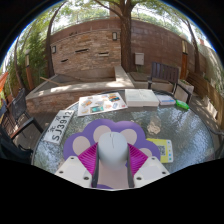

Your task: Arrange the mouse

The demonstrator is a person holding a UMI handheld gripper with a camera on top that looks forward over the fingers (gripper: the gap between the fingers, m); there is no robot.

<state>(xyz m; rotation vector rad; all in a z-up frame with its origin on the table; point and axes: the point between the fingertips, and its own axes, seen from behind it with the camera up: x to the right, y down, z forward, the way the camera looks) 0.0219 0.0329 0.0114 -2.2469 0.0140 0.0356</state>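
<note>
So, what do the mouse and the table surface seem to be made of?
The mouse, held between the tool's fingers, looks like smooth matte white plastic, judging by its even, dull sheen. The table seems glossy, perhaps glass or polished stone, since it reflects the trees.

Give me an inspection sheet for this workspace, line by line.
Surface: round glass table outdoors.
Job's things: white mouse between the fingers, over a purple paw-shaped mat.
Clutter: papers and books beyond the mat, a white book, a green item near the far rim.
Grippers: gripper fingers shut on the mouse.
Cables: nothing seen.
Surroundings: brick wall, tree trunk, patio chairs.
</note>
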